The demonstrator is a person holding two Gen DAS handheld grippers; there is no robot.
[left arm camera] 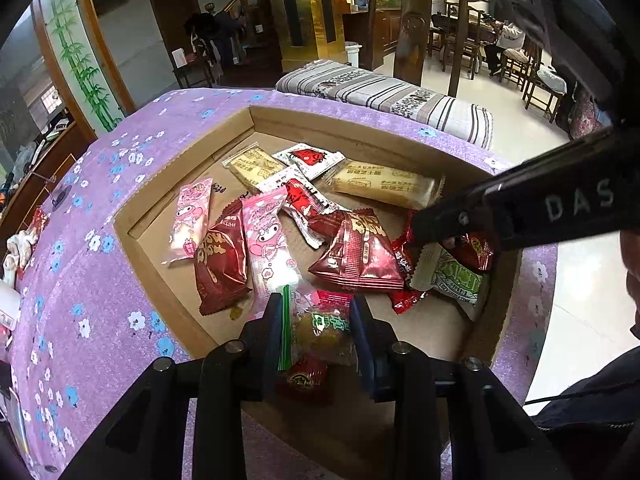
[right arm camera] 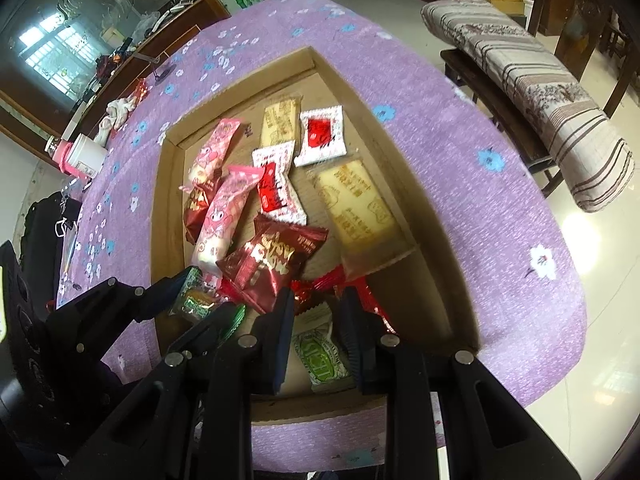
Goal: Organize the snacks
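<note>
My left tool [left arm camera: 316, 320] is clamped on a clear green-printed snack packet [left arm camera: 320, 332], held just above the near end of the cardboard box [left arm camera: 180, 308] on the purple tabletop [left arm camera: 80, 280], probably so I can sort it. My right tool [right arm camera: 314, 320] is clamped on a white-and-green packet [right arm camera: 320, 356] at the box's near right corner. In the box I count two pink packets, two beige biscuit packs, two dark-red bags and two white-and-red sachets.

A striped cushioned bench [right arm camera: 532, 92] fills the upper right. Glossy pale floor [right arm camera: 608, 248] reflects daylight. Upper left, a window [right arm camera: 52, 56]; a bamboo-painted panel [left arm camera: 76, 60], dark wooden chairs [left arm camera: 516, 64].
</note>
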